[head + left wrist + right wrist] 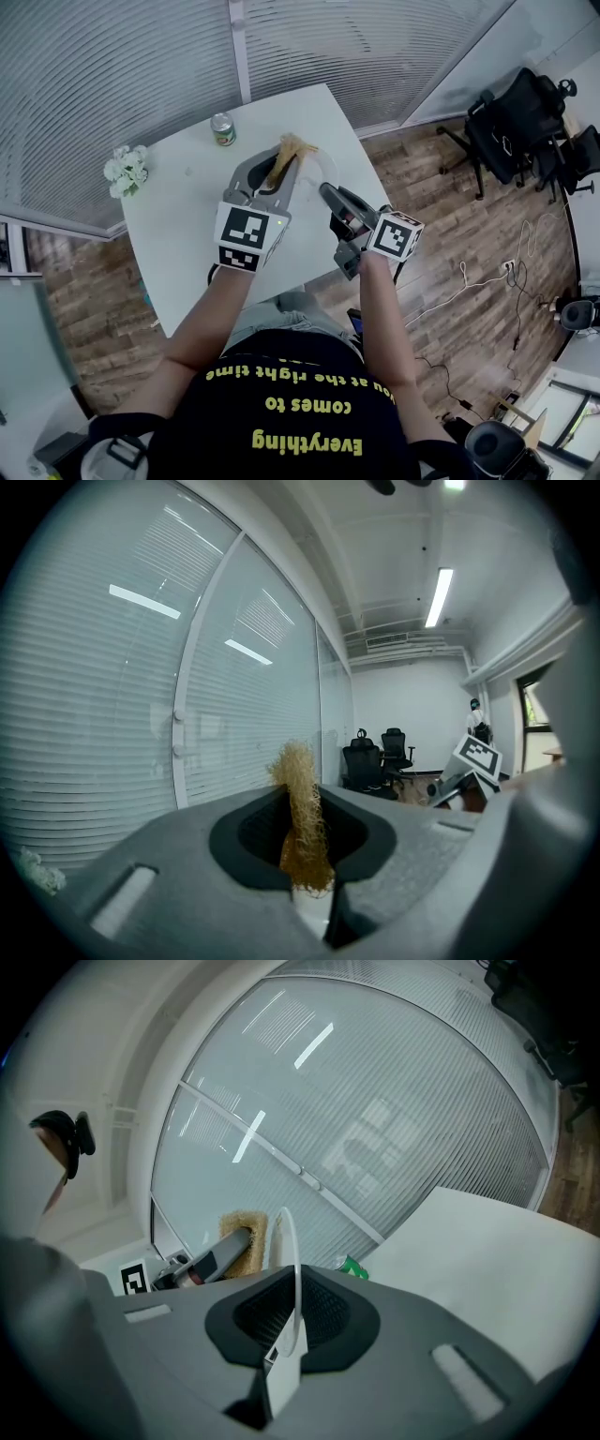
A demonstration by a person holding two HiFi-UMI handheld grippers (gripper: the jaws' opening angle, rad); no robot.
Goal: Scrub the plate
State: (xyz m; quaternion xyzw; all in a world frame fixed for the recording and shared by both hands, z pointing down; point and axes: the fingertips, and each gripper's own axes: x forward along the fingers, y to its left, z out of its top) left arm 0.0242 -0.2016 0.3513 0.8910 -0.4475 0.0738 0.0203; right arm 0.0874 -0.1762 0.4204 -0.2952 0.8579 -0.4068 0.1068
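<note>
My left gripper (279, 180) is shut on a tan fibrous scrubber (291, 150), which sticks up from between its jaws (302, 808). My right gripper (330, 195) is shut on the rim of a thin white plate (292, 1269), held on edge above the white table (187, 216). In the head view the plate (325, 167) is only a faint arc beside the scrubber. In the right gripper view the scrubber (246, 1241) is close to the plate's left face, and I cannot tell whether they touch. The left gripper (202, 1265) also shows there.
A green can (222, 128) stands at the table's far edge and a bunch of white flowers (126, 169) at its left corner. Glass walls with blinds run behind the table. Black office chairs (511, 122) stand on the wood floor to the right.
</note>
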